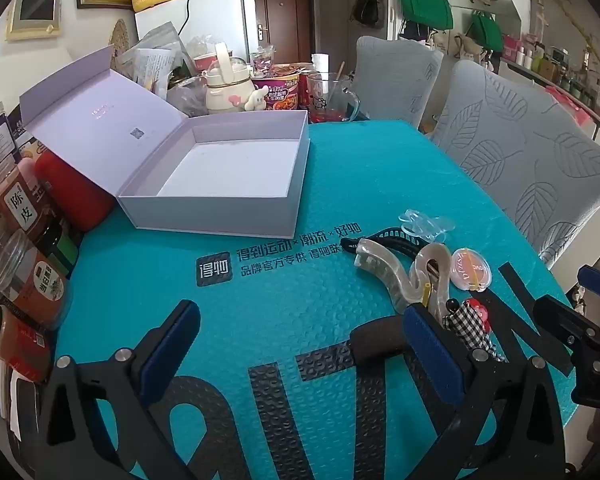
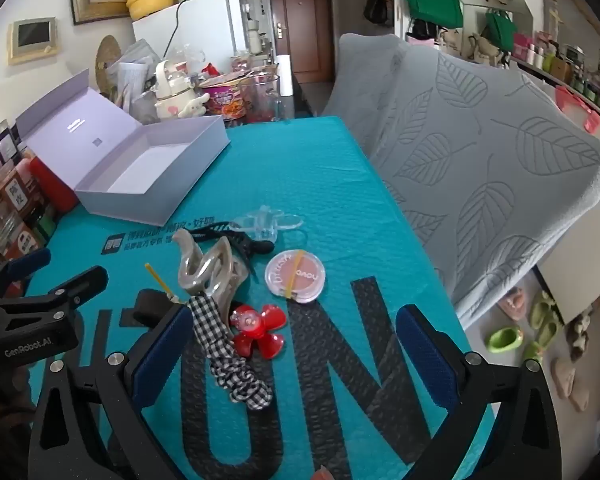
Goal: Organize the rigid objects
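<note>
Teal mat (image 2: 308,184): bubble-textured sheet with large black lettering, spread over the table.
Lavender box (image 1: 220,184): open, lid (image 1: 100,120) hinged back to the left, inside bare; at the far left of the mat, well apart from the small items.
Item cluster: loosely grouped on the near right part of the mat.
Marbled hair claw (image 2: 208,272): beige and translucent, at the left of the cluster, touching the gingham scrunchie.
Gingham scrunchie (image 2: 236,364): black-and-white check, stretched toward the camera in the right wrist view.
Red flower clip (image 2: 260,328): just right of the scrunchie, touching it.
Blush compact (image 2: 295,276): round, clear lid, pink inside, yellow band across it; right of the claw.
Clear clip (image 2: 272,220): transparent, at the far edge of the cluster.
Black toothed headband (image 2: 236,236): between claw and clear clip.
Left gripper (image 1: 300,344): jaws spread wide, nothing between the pads; above the mat, cluster just beside its right finger.
Right gripper (image 2: 296,344): jaws spread wide, above scrunchie and flower clip, pads clear of both.
Chairs (image 1: 520,168): grey leaf-pattern covers, along the right side of the table.
Jars (image 1: 28,280): along the left edge.
</note>
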